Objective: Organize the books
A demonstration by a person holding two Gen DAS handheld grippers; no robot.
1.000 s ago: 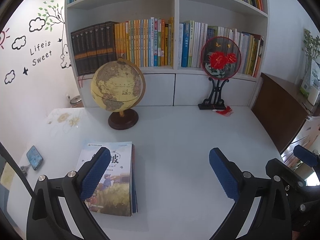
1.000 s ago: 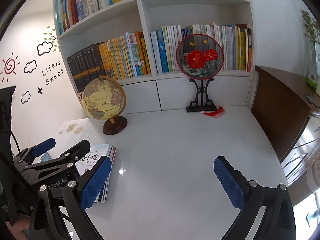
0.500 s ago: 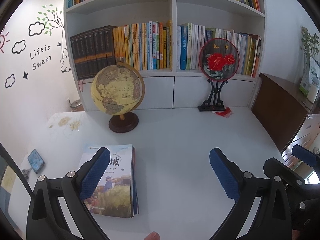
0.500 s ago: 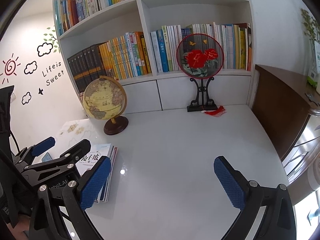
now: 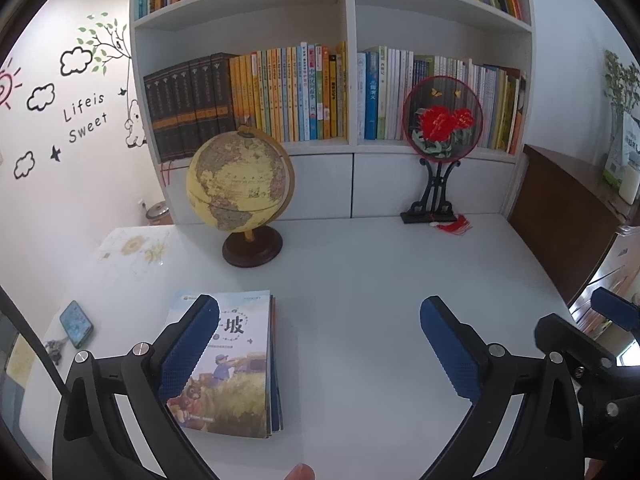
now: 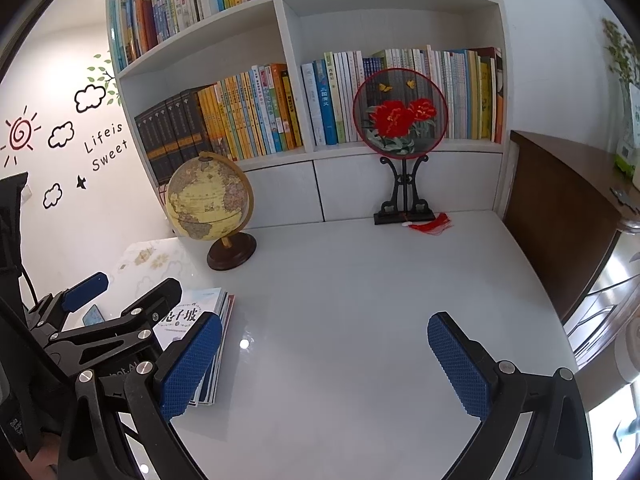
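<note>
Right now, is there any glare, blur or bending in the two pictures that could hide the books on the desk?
Left wrist view: even light, the stack of books sharp, shelf edges bowed by the fisheye. Right wrist view: a ceiling lamp flares at top left, a small bright spot sits on the white desk beside the stack, not on it.

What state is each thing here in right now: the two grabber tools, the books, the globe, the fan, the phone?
Left gripper: open, empty, above the desk.
Right gripper: open, empty.
Stack of books: lying flat on the desk, closed, not gripped.
Shelf books: upright, spines out.
Globe: upright on its base.
Round fan: upright on its stand.
Phone: lying flat.
</note>
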